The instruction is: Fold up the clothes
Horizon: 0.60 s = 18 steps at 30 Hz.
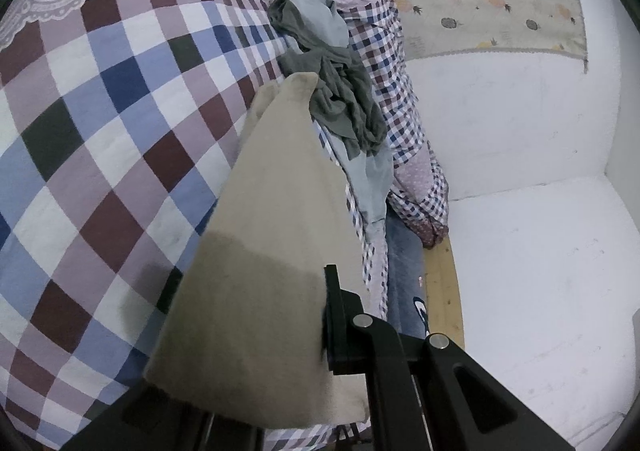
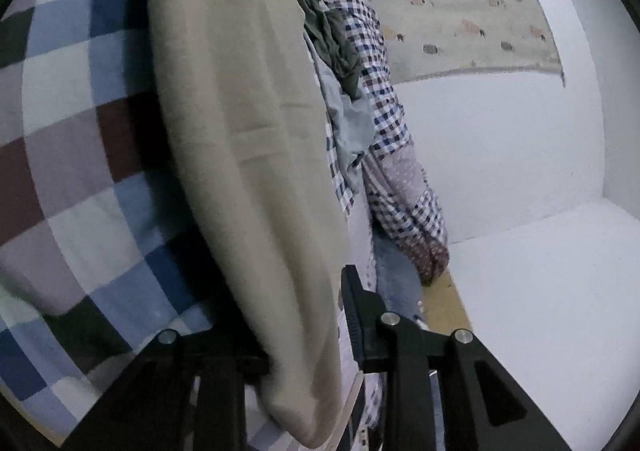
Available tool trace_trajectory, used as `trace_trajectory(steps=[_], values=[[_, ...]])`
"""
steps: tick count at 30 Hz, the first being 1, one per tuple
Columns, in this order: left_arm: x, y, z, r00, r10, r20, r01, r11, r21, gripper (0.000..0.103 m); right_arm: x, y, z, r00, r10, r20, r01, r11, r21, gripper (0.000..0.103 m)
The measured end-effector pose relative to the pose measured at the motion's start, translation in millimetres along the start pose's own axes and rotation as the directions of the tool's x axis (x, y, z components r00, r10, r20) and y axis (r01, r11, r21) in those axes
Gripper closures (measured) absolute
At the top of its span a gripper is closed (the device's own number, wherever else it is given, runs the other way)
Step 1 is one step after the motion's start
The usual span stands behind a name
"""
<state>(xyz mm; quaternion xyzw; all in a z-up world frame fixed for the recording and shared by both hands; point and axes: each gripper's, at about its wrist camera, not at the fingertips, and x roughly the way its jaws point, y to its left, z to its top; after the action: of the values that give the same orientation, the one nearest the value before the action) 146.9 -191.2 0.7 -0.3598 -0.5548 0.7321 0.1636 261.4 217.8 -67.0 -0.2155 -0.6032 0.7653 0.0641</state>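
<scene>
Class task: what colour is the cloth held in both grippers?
Plain beige cloth, without any pattern; it shows best in the left wrist view.

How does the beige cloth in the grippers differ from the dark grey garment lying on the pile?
The beige cloth hangs smooth and stretched; the dark grey garment lies crumpled in a heap. The beige cloth is gripped by the left gripper and right gripper; the grey garment lies untouched on the checked bedding. The beige cloth is pale, the grey one dark. Both are plain, unpatterned fabric.
</scene>
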Motion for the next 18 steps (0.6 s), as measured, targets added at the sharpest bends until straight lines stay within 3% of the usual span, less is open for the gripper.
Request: trace_trajectory(steps=[7,10,12,18], values=[[1,1,0,1.0,0.001,-0.003,-0.001,1.0,-0.006,0.1,4,-2,-12,0.999,-0.011,-0.05,0.01,1.0,-0.004,0.077],[2,0,0,1.0,0.007,-0.003,-0.007,1.0,0.0,0.1,5,6,-12,0.999,0.021,-0.041,-0.022,0.999,-0.027,0.097],[2,0,0,1.0,0.004,-0.002,-0.004,1.0,-0.002,0.1,4,7,-12,0.999,0.032,-0.043,-0.033,0.999,-0.025,0.099],[-2,-5,-1,1.0,-0.019,-0.001,0.019,1.0,0.009,0.1,-12,-27,-13,0.996,0.08,-0.031,-0.075,0.988,0.135,0.1]])
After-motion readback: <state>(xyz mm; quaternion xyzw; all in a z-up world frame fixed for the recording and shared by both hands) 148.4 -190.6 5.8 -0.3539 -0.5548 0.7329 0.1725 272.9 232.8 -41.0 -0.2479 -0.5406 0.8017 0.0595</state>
